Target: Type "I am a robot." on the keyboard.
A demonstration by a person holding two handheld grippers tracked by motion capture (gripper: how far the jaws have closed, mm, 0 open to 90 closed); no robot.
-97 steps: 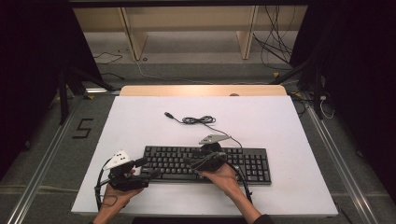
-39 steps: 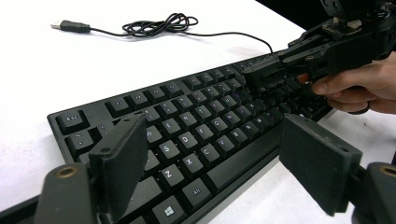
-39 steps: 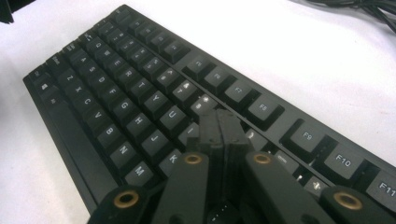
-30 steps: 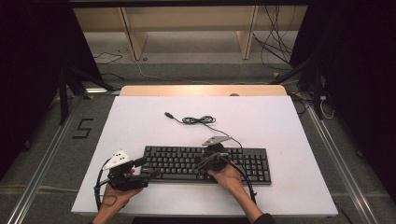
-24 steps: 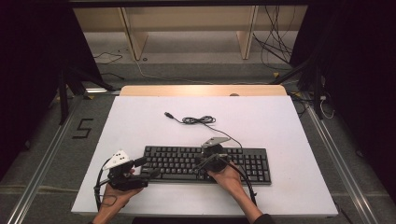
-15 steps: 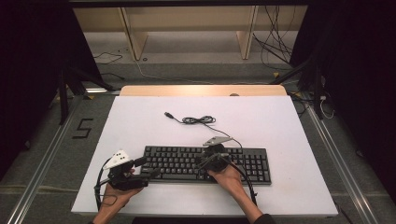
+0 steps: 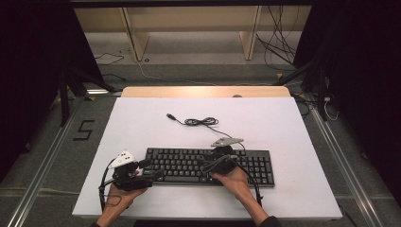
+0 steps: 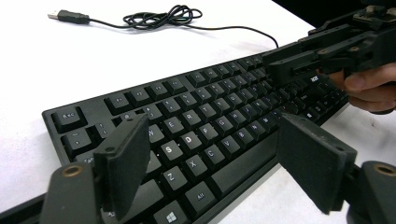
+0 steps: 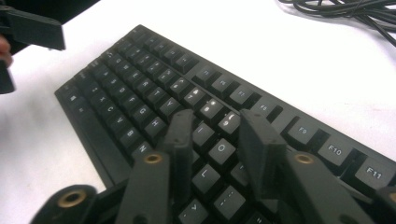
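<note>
Keyboard [image 7: 210,165]: black, full-size, flat on the white table [image 7: 293,137]; in the high view it sits in the lower middle of the frame, long side running left to right.
Cable [image 7: 201,122]: thin black lead runs from the keyboard's far edge into a loose coil above it in the high view, ending in a USB plug [image 7: 171,116] toward the upper left of the coil, lying bare on the table.
Left gripper [image 7: 150,169]: held in the person's left hand [image 7: 120,194] at the lower left of the high view, at the keyboard's left end. In the left gripper view its jaws stand wide apart with nothing between them, hanging over the keyboard's near left corner, around the letter rows and space bar.
Right gripper [image 7: 208,164]: held in the right hand [image 7: 234,178], low over the middle of the keyboard in the high view. In the right gripper view the jaws are only narrowly parted, with no object clasped, their tips down among the keys near the O and the bracket key; whether they touch a key I cannot tell.
Spacing: the two grippers point toward each other along the keyboard, well apart.
</note>
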